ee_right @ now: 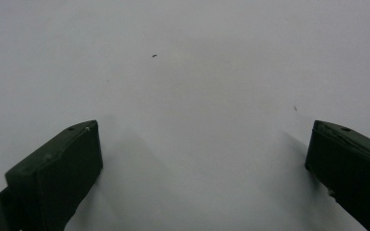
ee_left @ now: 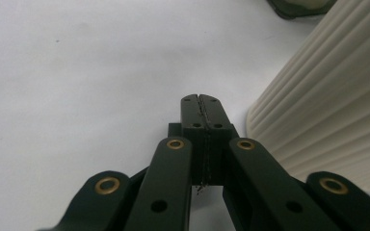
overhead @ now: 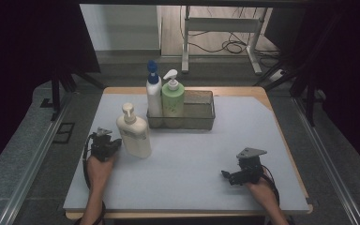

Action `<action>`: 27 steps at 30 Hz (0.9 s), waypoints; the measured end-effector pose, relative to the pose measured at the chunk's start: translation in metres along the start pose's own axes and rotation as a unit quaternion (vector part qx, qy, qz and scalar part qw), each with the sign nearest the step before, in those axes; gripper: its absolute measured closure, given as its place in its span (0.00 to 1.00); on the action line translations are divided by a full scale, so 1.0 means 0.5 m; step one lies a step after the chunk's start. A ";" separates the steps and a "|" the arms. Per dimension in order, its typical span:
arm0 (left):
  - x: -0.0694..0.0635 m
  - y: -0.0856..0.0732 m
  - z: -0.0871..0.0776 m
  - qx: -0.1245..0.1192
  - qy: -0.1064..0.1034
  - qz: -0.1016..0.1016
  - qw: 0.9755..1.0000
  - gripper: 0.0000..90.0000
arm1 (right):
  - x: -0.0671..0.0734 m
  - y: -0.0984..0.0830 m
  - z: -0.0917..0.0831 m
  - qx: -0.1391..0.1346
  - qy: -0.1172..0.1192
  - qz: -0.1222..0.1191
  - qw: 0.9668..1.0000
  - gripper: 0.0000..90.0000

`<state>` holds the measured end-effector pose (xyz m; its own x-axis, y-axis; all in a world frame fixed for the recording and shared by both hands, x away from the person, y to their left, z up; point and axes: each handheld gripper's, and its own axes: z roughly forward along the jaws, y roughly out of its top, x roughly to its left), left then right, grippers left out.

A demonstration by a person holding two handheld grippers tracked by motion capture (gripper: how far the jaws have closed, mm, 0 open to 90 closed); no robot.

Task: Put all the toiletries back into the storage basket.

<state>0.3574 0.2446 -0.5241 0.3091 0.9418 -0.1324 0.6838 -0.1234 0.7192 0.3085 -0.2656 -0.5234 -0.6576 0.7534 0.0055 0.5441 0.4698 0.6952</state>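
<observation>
A cream pump bottle point(overhead: 135, 132) stands on the pale table mat point(overhead: 201, 154), left of centre. My left gripper point(overhead: 116, 143) sits just to its left, jaws pressed together with nothing between them. In the left gripper view the shut gripper point(ee_left: 201, 99) points along the mat beside the bottle's ribbed wall point(ee_left: 332, 110). My right gripper point(overhead: 226, 175) rests near the front right of the mat. In the right gripper view that gripper point(ee_right: 202, 139) has its jaws wide apart over bare mat. A blue-capped white bottle point(overhead: 153, 93) and a green pump bottle point(overhead: 173, 97) stand in a clear bin point(overhead: 201, 112).
The bin sits at the back centre of the mat, its right half holding nothing. A wooden table edge point(overhead: 290, 154) runs along the right. Metal rails point(overhead: 333, 168) flank the table. A white stand's legs point(overhead: 215, 28) and cables lie on the floor behind.
</observation>
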 end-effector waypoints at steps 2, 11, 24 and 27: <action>0.000 0.002 0.002 0.000 -0.002 0.000 1.000 0.99 | 0.000 0.000 0.000 0.000 0.000 0.000 1.000 0.00; -0.016 0.010 0.012 0.004 -0.011 0.019 1.000 0.99 | 0.000 0.000 0.000 0.000 0.000 0.000 1.000 0.00; -0.025 0.012 0.012 0.001 -0.002 0.026 1.000 0.99 | 0.000 0.000 0.000 0.000 0.000 0.000 1.000 0.00; -0.027 0.012 0.012 0.000 0.002 0.029 1.000 0.99 | 0.000 0.000 0.000 0.000 0.000 0.000 1.000 0.00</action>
<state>0.3613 0.2291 -0.5218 0.3452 0.9343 -0.0886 0.6646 -0.1767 0.7260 0.3086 -0.2656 -0.5234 -0.6578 0.7532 0.0058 0.5440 0.4698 0.6952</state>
